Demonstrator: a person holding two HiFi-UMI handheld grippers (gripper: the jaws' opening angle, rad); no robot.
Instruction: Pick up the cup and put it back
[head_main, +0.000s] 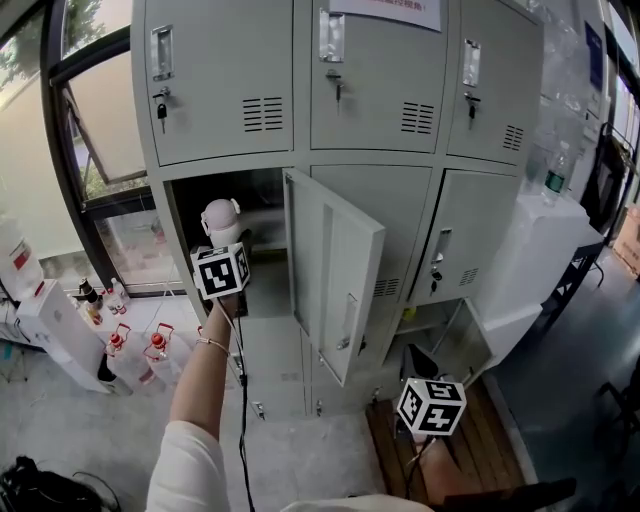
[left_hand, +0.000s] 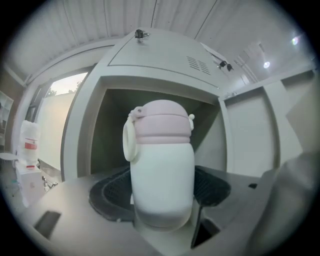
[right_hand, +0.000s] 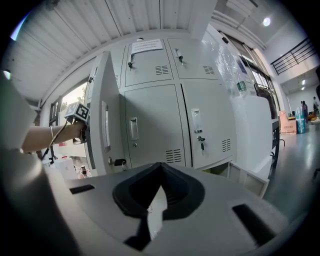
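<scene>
A white cup with a pink lid and a loop handle (left_hand: 162, 165) stands upright between the black pads (left_hand: 111, 192) of my left gripper (left_hand: 162, 202), which is shut on its lower body. In the head view the cup (head_main: 220, 221) is held at the mouth of the open locker compartment (head_main: 262, 205), above the marker cube of the left gripper (head_main: 222, 245). Whether the cup rests on the shelf is hidden. My right gripper (right_hand: 159, 194) hangs low at the right, jaws shut with nothing between them; its cube (head_main: 431, 406) shows in the head view.
The locker door (head_main: 335, 272) swings out to the right of the compartment. Several bottles (head_main: 130, 345) stand on the floor at the left by a window. A lower locker door (head_main: 480, 345) is ajar, and a white cabinet (head_main: 545, 240) stands at the right.
</scene>
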